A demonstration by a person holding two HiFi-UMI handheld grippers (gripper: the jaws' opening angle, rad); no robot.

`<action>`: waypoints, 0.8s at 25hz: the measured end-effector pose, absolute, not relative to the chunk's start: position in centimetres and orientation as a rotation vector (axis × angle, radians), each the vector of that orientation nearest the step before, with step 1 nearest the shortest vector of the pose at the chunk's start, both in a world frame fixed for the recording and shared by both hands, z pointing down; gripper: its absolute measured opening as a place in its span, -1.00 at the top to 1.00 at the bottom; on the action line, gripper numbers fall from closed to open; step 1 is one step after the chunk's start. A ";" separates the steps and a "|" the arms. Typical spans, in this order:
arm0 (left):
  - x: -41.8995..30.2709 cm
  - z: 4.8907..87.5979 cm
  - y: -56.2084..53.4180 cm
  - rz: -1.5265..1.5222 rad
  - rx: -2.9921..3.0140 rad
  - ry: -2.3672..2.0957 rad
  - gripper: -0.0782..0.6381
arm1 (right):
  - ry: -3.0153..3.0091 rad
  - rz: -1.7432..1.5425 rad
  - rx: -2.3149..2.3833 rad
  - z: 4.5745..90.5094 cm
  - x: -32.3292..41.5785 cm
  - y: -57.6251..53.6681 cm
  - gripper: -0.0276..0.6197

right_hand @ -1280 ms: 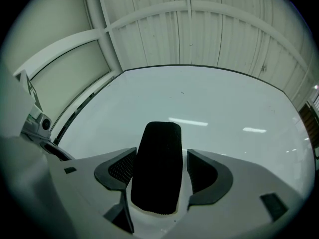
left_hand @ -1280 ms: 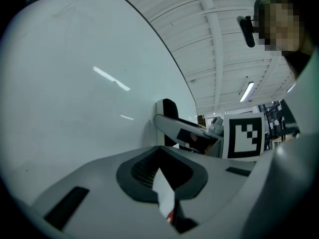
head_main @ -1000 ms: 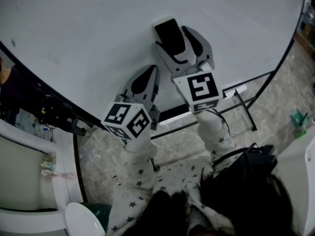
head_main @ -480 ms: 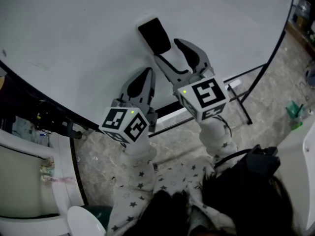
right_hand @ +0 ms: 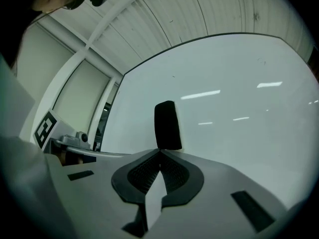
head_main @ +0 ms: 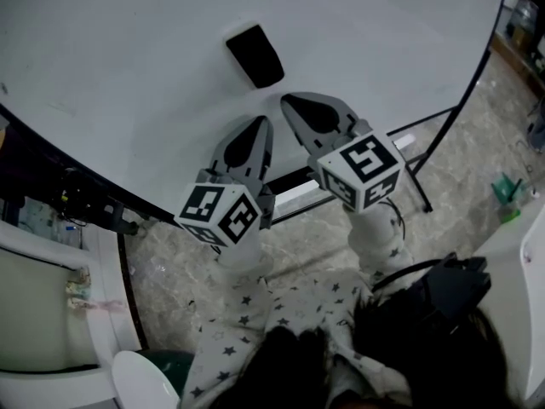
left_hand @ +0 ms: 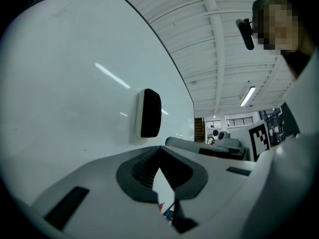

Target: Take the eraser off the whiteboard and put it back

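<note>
The eraser [head_main: 255,55] sits on the whiteboard [head_main: 128,49], stuck flat to its white face with nothing gripping it. It is a dark, rounded block. In the left gripper view its paler layer lies against the whiteboard and its black back faces out.

The right gripper [head_main: 289,100] is closed and empty. In its own view the two jaws meet at the tips with nothing between them, and they point at the eraser on the whiteboard just beyond. In the head view a narrow strip of bare whiteboard separates those tips from the eraser's lower edge, so they are near it but not touching.

The left gripper [head_main: 260,122] is also closed on nothing, jaws together. It is in front of the whiteboard, beside the right gripper and a little farther from the eraser. Its own view shows the eraser from the side, off to the left of the jaw tips.

Each gripper carries a marker cube [head_main: 362,170] at its rear, on the side away from the whiteboard. Star-patterned sleeves [head_main: 234,313] run back from the cubes toward the person. Under the whiteboard's lower edge a black stand [head_main: 417,177] rests on a marbled floor [head_main: 477,160].
</note>
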State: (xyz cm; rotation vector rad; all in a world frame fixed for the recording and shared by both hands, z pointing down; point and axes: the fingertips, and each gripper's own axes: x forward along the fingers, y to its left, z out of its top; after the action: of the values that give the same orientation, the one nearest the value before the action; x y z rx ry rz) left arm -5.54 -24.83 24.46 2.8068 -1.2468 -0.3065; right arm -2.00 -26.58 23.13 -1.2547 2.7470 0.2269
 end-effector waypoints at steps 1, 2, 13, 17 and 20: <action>-5.6 24.6 -24.8 -0.306 2.805 -1.249 0.78 | 2.759 0.215 -1.243 23.5 -2.1 -26.5 0.89; -5.6 24.7 -24.7 -0.305 2.804 -1.252 0.78 | 2.769 0.204 -1.227 23.8 -2.3 -26.4 0.89; -6.7 25.9 -23.5 -0.293 2.771 -1.318 0.78 | 2.884 0.093 -1.064 27.0 -4.1 -24.8 0.89; -5.5 25.9 -22.7 -0.286 2.775 -1.326 0.78 | 2.895 0.081 -1.043 27.0 -2.7 -24.1 0.89; -5.0 26.4 -22.4 -0.267 2.784 -1.321 0.78 | 2.903 0.063 -1.039 27.6 -1.9 -23.9 0.89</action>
State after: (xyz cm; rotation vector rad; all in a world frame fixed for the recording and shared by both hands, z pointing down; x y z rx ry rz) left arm -5.01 -22.41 26.39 2.7839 -1.3207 -0.2673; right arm -1.91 -23.93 27.57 -1.0392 2.9029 0.0630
